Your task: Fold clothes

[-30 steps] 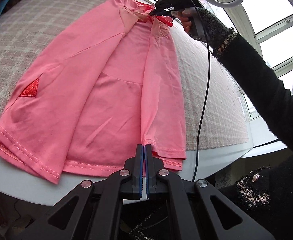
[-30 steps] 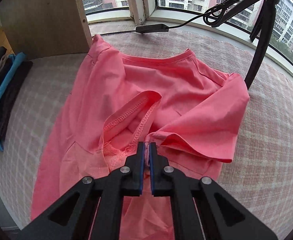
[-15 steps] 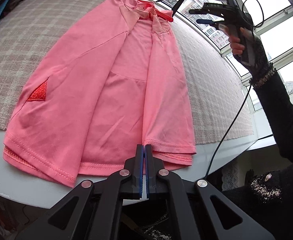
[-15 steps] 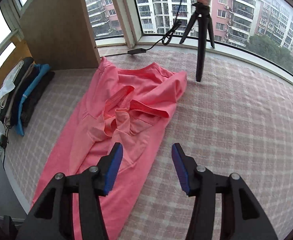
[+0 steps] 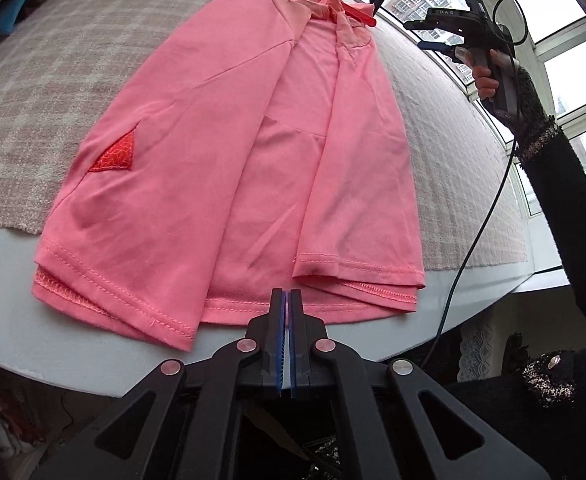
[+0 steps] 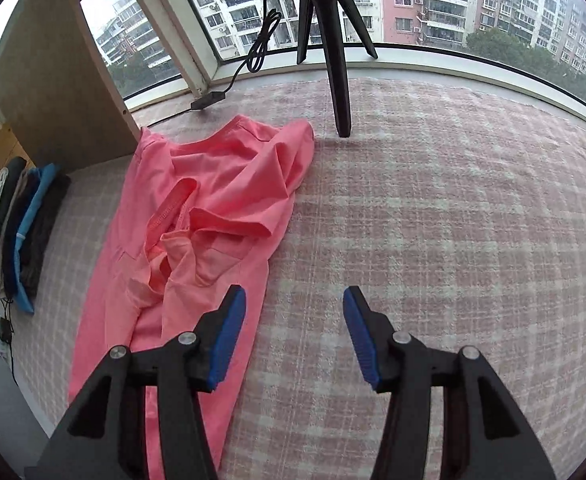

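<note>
Left wrist view, nearest first: left gripper [image 5: 286,312] fully closed at the near hem of the pink shirt [image 5: 229,168]; whether any cloth is pinched between the pads cannot be told from here. Shirt laid lengthwise on the checked blanket [image 5: 45,92] over the worktop [image 5: 9,304], hem overhanging the blanket onto bare worktop, close to the near edge. Both long sides already folded in toward the centre, leaving a narrow uncovered strip down the middle. Left-hand flap lying flat; right-hand flap flat at the hem.

Right wrist view: right gripper [image 6: 295,336] held about halfway open, empty, above bare blanket just beside the shirt's long edge. Sleeves [image 6: 229,228] and collar zone bunched and rumpled, not yet smoothed.

Judged progress: lengthwise folds done; sleeve tidy-up and crosswise folding remaining.

Clearance: wide open blanket on the right-gripper side. Obstacles at the far end: tripod [image 6: 333,52] leg planted near the shirt's shoulder, cable [image 6: 253,56] and its inline box just beyond the collar, wooden panel [image 6: 49,92] at the far corner. Stack of folded clothes [image 6: 21,236] along the opposite side, well apart from the shirt.
</note>
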`<state>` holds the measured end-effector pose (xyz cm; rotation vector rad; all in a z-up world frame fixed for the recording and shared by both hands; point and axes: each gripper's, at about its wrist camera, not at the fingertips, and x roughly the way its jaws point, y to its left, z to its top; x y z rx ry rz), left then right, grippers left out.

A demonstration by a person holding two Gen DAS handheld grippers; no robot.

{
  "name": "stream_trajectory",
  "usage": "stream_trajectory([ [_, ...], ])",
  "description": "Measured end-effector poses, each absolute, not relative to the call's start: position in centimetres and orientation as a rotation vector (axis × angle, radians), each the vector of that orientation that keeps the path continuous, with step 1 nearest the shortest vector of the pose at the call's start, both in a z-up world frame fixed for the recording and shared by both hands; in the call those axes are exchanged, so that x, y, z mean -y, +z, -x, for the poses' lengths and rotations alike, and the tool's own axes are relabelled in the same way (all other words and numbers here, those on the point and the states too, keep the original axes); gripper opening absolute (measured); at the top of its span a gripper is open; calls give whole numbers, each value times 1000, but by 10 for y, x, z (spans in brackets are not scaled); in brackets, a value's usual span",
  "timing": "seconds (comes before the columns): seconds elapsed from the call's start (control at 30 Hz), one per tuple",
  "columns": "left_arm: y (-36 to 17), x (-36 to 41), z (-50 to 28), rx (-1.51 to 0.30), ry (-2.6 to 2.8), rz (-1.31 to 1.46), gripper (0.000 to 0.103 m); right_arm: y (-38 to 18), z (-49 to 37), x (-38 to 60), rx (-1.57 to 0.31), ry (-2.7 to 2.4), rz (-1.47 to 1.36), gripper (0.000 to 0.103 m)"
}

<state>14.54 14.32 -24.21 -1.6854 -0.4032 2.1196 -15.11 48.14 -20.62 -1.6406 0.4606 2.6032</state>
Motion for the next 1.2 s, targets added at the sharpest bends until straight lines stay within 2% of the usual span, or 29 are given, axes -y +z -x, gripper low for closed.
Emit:
stream_trajectory([
  [0.07,-234,-129,-148,426,2165,1696,0,-218,178,-484,-500,2576,1653,50],
  [0.23,-219,-101,-150,481,2263,1711,0,-248,226,-481,-468,2475,1753,50],
  [0.3,-217,-94,-147,494,2286,1711,0,-255,232,-479,-479,2461,1805,40],
  [0.37,-216,-87,-144,504,2303,1711,0,-259,233,-478,-502,2452,1852,14],
  [0.4,-216,-84,-142,509,2311,1710,0,-257,232,-478,-518,2463,1855,9],
  [0.47,-217,-81,-138,520,2316,1705,0,-252,230,-479,-544,2485,1858,7],
  [0.8,-218,-92,-114,494,2299,1702,0,-219,263,-443,-439,2649,1810,5],
  [0.87,-217,-93,-110,480,2298,1708,0,-215,282,-414,-377,2737,1849,7],
  [0.93,-216,-93,-105,461,2299,1715,0,-203,292,-393,-193,2780,1781,7],
  [0.97,-214,-93,-103,454,2303,1711,0,-194,293,-386,-103,2788,1721,13],
  [1.0,-212,-92,-101,448,2307,1708,0,-184,289,-388,-99,2812,1678,21],
  [1.03,-210,-91,-99,440,2312,1703,0,-175,281,-396,-156,2841,1664,42],
  [1.07,-207,-90,-99,427,2320,1694,0,-169,270,-406,-235,2863,1664,51],
  [1.2,-194,-80,-104,379,2305,1678,1,-154,205,-440,-438,2865,1717,51],
])
